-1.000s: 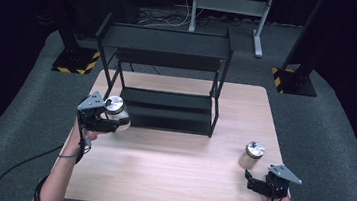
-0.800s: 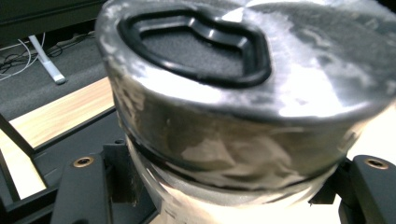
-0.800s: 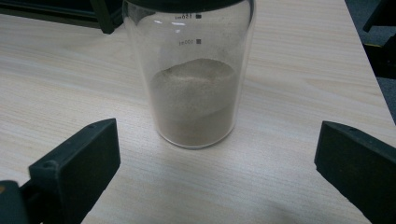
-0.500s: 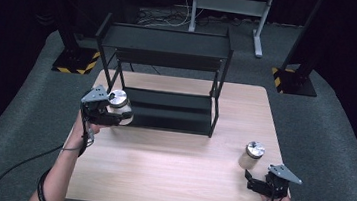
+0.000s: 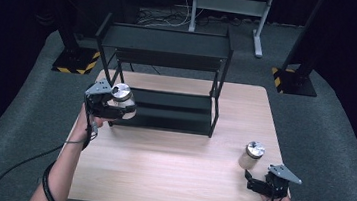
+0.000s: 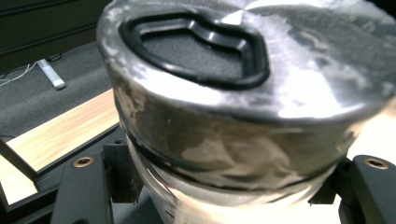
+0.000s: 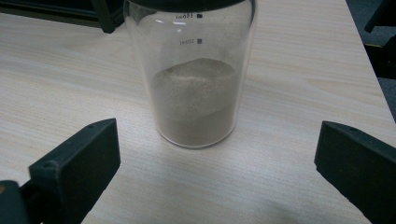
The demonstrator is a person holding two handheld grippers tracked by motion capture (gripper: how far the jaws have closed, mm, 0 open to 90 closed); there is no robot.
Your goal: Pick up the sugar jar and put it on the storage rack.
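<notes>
Jar held at the rack's left end

Left gripper (image 5: 115, 105), jaws clamped on a metal-lidded jar (image 5: 121, 96), holds it upright above the desk's (image 5: 169, 170) left edge, just beside the black rack's (image 5: 165, 110) lower shelf. Near the right edge, the right gripper (image 5: 254, 185) gapes wide behind a sand-filled jar (image 7: 194, 88), standing untouched straight ahead.

My table (image 5: 169, 170): pale wood, lit bright from above. Black two-tier metal rack (image 5: 166, 79) stands on its far half. Grey carpet (image 5: 329, 126) all round; room beyond goes dark. Yellow-black striped stand bases (image 5: 72, 64) at both far corners. Grey metal frame (image 5: 229, 8) and loose cables (image 5: 162, 18) behind.
</notes>
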